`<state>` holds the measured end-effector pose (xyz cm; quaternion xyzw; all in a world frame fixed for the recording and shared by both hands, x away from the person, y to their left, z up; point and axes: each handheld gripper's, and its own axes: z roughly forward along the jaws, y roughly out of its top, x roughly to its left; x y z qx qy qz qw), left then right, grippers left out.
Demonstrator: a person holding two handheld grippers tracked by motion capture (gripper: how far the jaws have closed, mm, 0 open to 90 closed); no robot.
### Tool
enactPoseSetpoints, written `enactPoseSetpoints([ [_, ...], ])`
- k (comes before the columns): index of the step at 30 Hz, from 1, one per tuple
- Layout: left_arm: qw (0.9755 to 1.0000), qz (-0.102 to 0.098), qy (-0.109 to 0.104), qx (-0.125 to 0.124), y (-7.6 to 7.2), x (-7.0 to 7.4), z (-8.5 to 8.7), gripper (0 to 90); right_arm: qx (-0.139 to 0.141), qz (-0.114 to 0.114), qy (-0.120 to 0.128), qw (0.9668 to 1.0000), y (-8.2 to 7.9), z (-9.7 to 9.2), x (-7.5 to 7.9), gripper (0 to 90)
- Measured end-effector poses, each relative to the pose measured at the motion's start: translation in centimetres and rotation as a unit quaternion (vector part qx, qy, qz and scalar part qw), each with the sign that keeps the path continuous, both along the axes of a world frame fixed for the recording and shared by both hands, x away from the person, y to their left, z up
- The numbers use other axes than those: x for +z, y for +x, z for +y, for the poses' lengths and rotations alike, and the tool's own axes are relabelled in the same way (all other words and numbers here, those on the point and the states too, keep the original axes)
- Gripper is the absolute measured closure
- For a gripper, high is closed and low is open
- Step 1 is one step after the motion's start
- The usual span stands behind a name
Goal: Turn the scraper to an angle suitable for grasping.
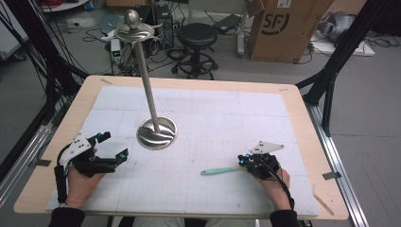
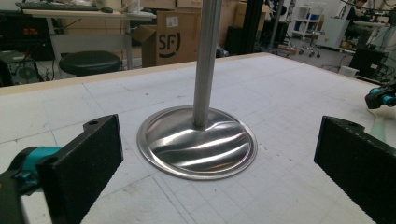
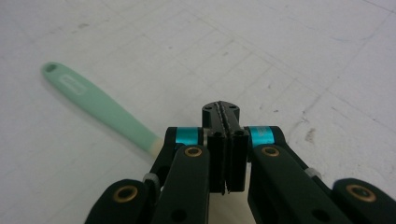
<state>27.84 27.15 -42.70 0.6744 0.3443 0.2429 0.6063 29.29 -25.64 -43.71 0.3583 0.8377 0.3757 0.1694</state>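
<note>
Black right tongs sit pressed together with nothing between them; the mint-green handle lies on the desk beside and beneath them, running off toward ten o'clock, not gripped as far as I can tell. Left tongs stand wide apart, facing the steel stand at twelve o'clock. By my reading, little is done: the handle is yet to be lifted, and the stand is untouched.

Your left hand rests low at the near left, its left gripper spread wide and pointing inward. Your right gripper points left, jaws pressed flat together.
</note>
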Motion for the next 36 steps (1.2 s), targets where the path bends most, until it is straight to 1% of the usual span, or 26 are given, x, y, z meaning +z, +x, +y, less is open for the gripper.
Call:
enactPoseSetpoints([
  [2, 1.0000, 0.000, 0.001, 0.000, 0.0, 0.0, 0.0, 1.7, -0.006, 0.006, -0.006, 0.9999, 0.3, -0.1, -0.1, 90.0],
  [5, 1.0000, 0.001, 0.004, -0.001, -0.1, 0.0, 0.0, 1.7, -0.016, 0.029, 0.000, 0.9994, 0.6, -0.2, -0.4, 90.0],
  [6, 1.0000, 0.000, 0.004, 0.000, -0.1, 0.0, 0.0, 1.7, -0.019, 0.031, -0.004, 0.9993, 0.6, -0.2, -0.5, 90.0],
  [9, 1.0000, -0.001, 0.002, 0.000, -0.1, 0.1, 0.0, 1.8, -0.024, 0.028, -0.006, 0.9993, 0.7, -0.2, -0.5, 90.0],
  [13, 1.0000, 0.002, 0.004, 0.000, -0.1, 0.0, 0.0, 1.7, -0.029, 0.025, -0.008, 0.9992, 0.9, -0.3, -0.6, 90.0],
  [15, 1.0000, 0.001, 0.005, 0.000, -0.1, 0.0, 0.0, 1.7, -0.031, 0.028, -0.006, 0.9991, 0.9, -0.4, -0.6, 90.0],
  [16, 1.0000, 0.002, 0.005, 0.000, -0.1, 0.0, 0.0, 1.8, -0.032, 0.027, -0.006, 0.9991, 0.9, -0.4, -0.6, 90.0],
  [18, 1.0000, 0.002, 0.005, 0.000, -0.1, 0.0, 0.0, 1.7, -0.032, 0.027, -0.007, 0.9991, 0.8, -0.5, -0.6, 90.0],
  [25, 1.0000, 0.004, 0.004, -0.001, -0.1, 0.0, 0.0, 1.7, -0.038, 0.034, 0.012, 0.9986, 0.4, -1.4, -0.8, 90.0],
  [31, 1.0000, 0.004, 0.005, -0.001, 0.0, 0.0, 0.0, 1.7, -0.035, 0.039, 0.004, 0.9986, -0.1, -1.4, -0.7, 90.0],
  [35, 1.0000, 0.005, 0.005, 0.000, 0.0, -0.1, 0.0, 1.7, -0.032, 0.042, 0.007, 0.9986, -0.4, -1.6, -0.7, 90.0],
  [36, 1.0000, 0.005, 0.006, -0.001, 0.0, 0.0, 0.0, 1.8, -0.033, 0.044, 0.009, 0.9984, -0.7, -1.7, -0.7, 90.0],
])
